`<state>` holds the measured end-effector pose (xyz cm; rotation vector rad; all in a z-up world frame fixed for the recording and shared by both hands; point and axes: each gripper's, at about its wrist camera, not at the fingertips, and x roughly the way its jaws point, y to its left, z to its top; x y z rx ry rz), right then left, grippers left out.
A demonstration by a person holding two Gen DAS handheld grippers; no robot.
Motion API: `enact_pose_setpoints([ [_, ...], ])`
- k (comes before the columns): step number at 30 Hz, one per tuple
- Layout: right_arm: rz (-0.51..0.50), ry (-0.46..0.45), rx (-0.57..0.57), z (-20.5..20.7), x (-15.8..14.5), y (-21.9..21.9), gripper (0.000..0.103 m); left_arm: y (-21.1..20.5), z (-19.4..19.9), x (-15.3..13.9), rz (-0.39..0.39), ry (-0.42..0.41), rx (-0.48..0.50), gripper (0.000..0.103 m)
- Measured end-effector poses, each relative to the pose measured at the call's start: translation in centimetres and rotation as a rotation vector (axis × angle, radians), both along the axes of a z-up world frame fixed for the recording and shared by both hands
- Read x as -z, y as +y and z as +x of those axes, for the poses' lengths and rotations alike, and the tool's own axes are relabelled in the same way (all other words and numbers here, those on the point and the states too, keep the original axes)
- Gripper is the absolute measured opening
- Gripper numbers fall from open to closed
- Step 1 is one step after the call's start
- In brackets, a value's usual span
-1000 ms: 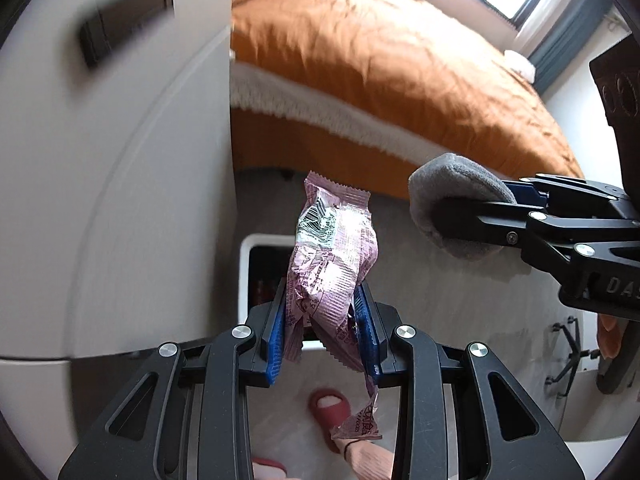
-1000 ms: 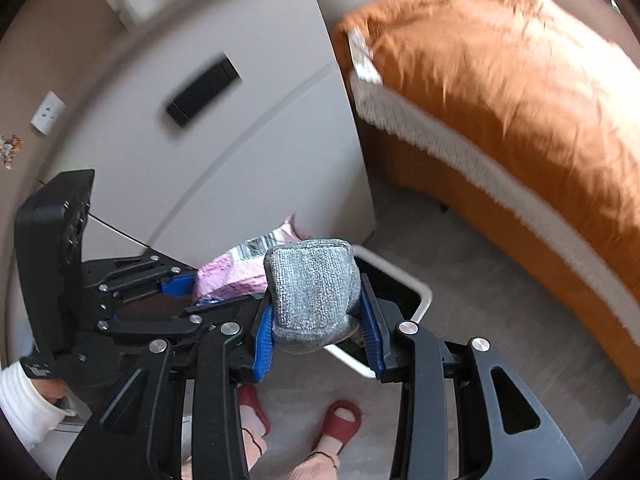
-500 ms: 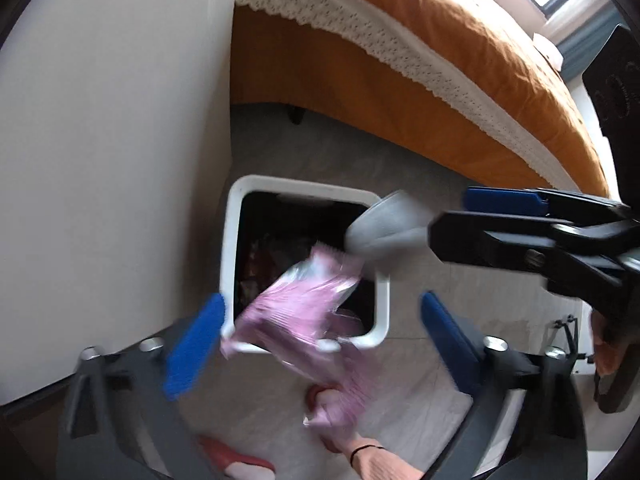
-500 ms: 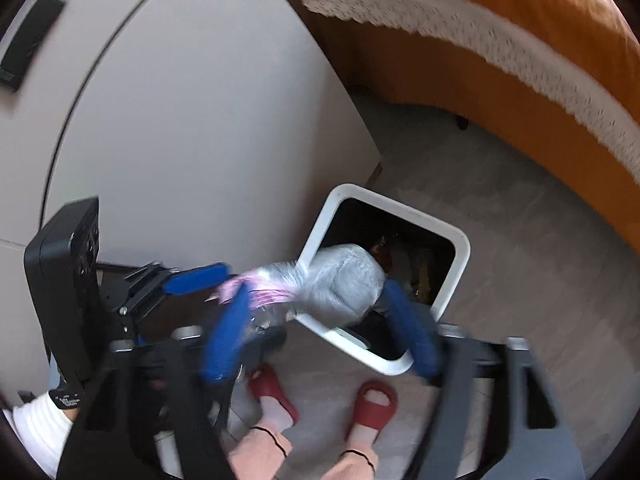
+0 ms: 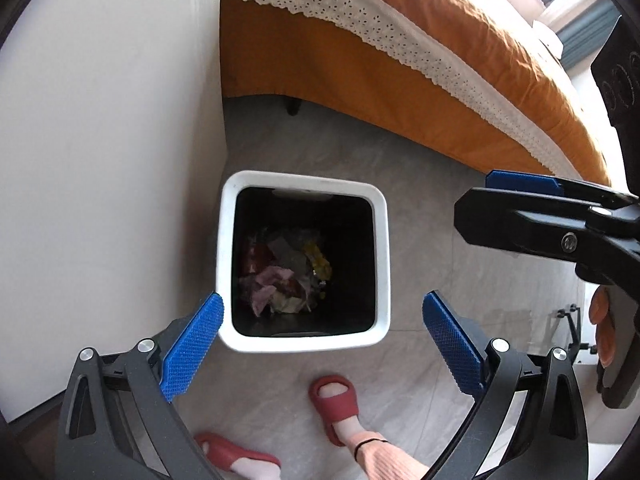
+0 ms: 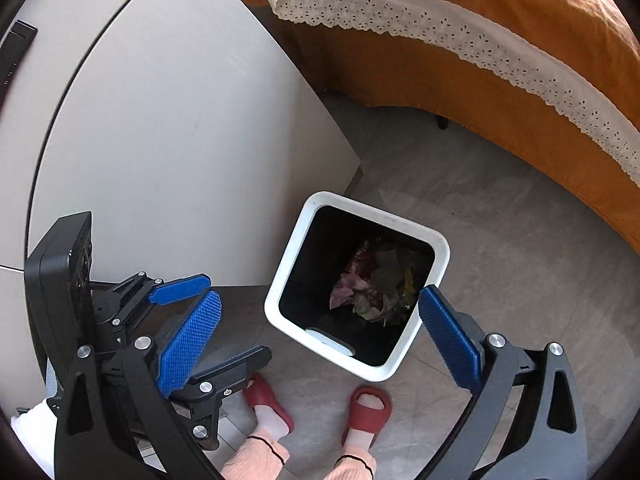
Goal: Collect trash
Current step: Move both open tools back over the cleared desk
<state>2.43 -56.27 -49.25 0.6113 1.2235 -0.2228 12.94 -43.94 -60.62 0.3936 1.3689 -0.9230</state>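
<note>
Trash (image 5: 284,276) lies at the bottom of the white bin (image 5: 382,248) on the floor. Left gripper (image 5: 320,340) and right gripper (image 6: 316,328) hang above it, jaws spread wide, holding nothing. Dropping lower could knock the rim and tip it.

No legible text, label, brand, number or sign was present in either wrist view. The crumpled wrappers (image 5: 286,276) inside the white trash bin (image 5: 382,264) showed colour patches only, with any print too small and creased to be read.
</note>
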Motion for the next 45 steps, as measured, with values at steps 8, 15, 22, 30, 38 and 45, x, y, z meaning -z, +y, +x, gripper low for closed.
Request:
enact_pose_setpoints([
  [8, -0.031, -0.03, -0.01, -0.6, -3.9, 0.8, 0.099, 0.6, -0.8, -5.5, -0.008, -0.058, 0.0, 0.098],
  [15, -0.087, -0.1, -0.021, -2.7, -12.5, 2.4, 0.099, 1.6, -2.0, -13.2, -0.058, -0.108, -0.023, 0.098],
  [22, -0.158, -0.203, -0.043, -4.1, -21.6, 4.5, 0.099, 3.4, -3.8, -21.5, -0.133, -0.136, -0.046, 0.098],
  [30, -0.25, -0.335, -0.112, -3.8, -30.6, 8.5, 0.099, 7.6, -4.6, -30.6, -0.195, -0.21, -0.142, 0.098],
  [38, -0.239, -0.483, -0.232, -0.9, -37.3, 14.4, 0.099, 15.7, -5.0, -39.8, -0.264, -0.355, -0.299, 0.098],
  [45, -0.225, -0.581, -0.384, 2.7, -41.0, 21.3, 0.099, 24.7, -4.9, -46.1, -0.245, -0.484, -0.463, 0.098],
])
